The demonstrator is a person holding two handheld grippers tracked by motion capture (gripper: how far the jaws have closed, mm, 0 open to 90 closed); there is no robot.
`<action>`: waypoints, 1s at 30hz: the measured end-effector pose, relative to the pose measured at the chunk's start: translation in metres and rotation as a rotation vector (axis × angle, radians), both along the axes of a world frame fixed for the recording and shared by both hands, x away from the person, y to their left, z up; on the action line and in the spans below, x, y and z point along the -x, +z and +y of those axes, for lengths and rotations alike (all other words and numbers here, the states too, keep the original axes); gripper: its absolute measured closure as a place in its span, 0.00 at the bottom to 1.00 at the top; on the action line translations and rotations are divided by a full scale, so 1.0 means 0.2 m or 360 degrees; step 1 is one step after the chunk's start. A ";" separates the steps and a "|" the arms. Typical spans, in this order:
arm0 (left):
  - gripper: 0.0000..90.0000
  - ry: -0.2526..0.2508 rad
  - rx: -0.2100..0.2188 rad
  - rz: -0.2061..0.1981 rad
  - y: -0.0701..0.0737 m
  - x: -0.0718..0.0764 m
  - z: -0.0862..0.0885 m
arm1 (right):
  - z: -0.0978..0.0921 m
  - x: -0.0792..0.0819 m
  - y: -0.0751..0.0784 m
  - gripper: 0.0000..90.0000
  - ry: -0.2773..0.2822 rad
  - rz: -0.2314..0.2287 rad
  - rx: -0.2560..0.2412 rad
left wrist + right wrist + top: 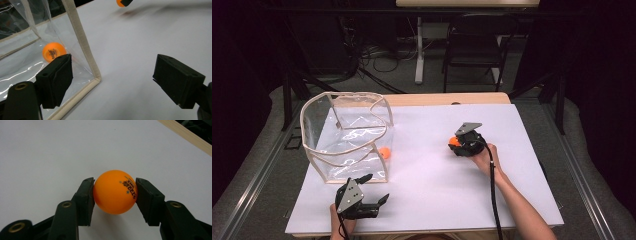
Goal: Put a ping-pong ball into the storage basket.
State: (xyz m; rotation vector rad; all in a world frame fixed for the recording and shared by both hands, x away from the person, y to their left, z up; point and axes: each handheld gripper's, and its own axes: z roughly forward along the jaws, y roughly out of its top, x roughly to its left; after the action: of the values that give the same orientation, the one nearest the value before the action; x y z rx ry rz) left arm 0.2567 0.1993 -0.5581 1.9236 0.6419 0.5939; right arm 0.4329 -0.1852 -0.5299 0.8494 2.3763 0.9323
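My right gripper [115,192] is shut on an orange ping-pong ball [115,192] with black print, its two pads pressing the ball's sides just above the white sheet; from above, that gripper [456,142] holds the ball [454,141] right of centre. A clear plastic bag [347,135] with cream edging stands open at the left, and a second orange ball [384,153] lies inside it near its right corner. My left gripper [377,189] is open near the front edge, in front of the bag. Its own view shows the bag's corner seam [82,47] and the inner ball [53,51] behind the left pad.
The white sheet [432,190] covers a wooden table whose far edge [447,98] shows bare. Behind it stand a dark chair [474,45] and a white table leg [418,50] among floor cables. Grey padding flanks both sides.
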 end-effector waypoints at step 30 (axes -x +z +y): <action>0.18 0.0006 0.0009 -0.0010 0.00 0.01 0.01 | -0.01 0.06 0.14 0.56 0.0051 -0.0070 -0.0003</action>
State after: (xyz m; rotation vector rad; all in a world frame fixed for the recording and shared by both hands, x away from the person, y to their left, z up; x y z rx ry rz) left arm 0.2554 0.2009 -0.5573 1.9152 0.6426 0.5995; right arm 0.4202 -0.1879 -0.5018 0.7860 2.3580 0.9563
